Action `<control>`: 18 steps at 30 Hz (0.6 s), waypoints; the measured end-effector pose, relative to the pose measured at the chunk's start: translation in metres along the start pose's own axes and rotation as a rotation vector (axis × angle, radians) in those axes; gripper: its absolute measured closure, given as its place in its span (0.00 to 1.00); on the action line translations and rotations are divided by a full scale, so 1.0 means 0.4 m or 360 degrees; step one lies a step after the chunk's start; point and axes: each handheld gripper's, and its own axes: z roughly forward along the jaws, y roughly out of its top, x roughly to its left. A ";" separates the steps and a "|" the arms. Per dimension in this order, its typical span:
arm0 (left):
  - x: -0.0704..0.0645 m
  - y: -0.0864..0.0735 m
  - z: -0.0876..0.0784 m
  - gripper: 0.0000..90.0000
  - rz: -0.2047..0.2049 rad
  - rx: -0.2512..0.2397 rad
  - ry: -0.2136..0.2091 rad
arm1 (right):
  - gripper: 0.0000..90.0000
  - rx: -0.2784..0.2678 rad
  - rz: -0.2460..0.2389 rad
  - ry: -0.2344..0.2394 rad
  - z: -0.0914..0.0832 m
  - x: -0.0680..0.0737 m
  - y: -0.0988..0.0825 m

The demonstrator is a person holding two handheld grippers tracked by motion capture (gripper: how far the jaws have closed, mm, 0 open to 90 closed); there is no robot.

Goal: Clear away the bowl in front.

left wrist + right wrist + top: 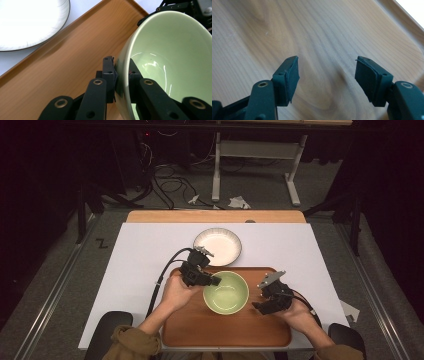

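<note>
1. My left gripper is clamped on the rim of the one green bowl: one jaw presses the outer wall, the other sits inside against the glazed inner face.
2. My right gripper is released, jaws spread wide with nothing between them; bare wood grain lies under both pads.
3. In the high view, my left gripper meets the green bowl at its left rim, and my right gripper hangs just right of the bowl, apart from it.
4. Bowl count: one. It stands over the middle of the one wooden tray; whether its base touches the tray cannot be told.
5. Plate count: one. The white ribbed plate lies on the white table covering, just beyond the tray's far edge, empty.
6. Hand count: two, one on each gripper, both forearms in olive sleeves.
7. Cable count: one black cable trails from my left gripper toward the near table edge.
</note>
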 end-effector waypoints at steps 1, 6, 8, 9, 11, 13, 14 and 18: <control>0.002 -0.001 0.003 0.91 -0.0003 0.0003 0.0003 | 0.40 -0.0001 0.0002 -0.0001 0.000 0.000 0.000; 0.014 -0.009 0.016 0.91 -0.0030 0.0015 0.0004 | 0.40 -0.0005 -0.0005 0.0002 0.000 0.000 0.000; 0.020 -0.011 0.021 0.91 -0.0037 0.0024 0.0012 | 0.40 -0.0001 -0.0002 0.0002 0.000 0.000 0.000; 0.021 -0.012 0.023 0.91 -0.0041 0.0027 0.0016 | 0.40 0.0000 -0.0003 0.0003 0.000 0.001 0.000; 0.026 -0.015 0.030 0.91 -0.0052 0.0026 0.0028 | 0.40 -0.0004 -0.0007 0.0003 0.000 0.000 0.000; 0.030 -0.020 0.037 0.91 -0.0065 0.0009 0.0045 | 0.40 -0.0004 0.0002 0.0001 0.000 0.000 0.000; 0.033 -0.021 0.039 0.91 -0.0072 0.0008 0.0047 | 0.40 -0.0006 -0.0004 0.0003 0.000 0.000 0.000; 0.042 -0.027 0.050 0.91 -0.0097 0.0020 0.0055 | 0.40 -0.0003 -0.0005 0.0002 0.000 0.000 0.000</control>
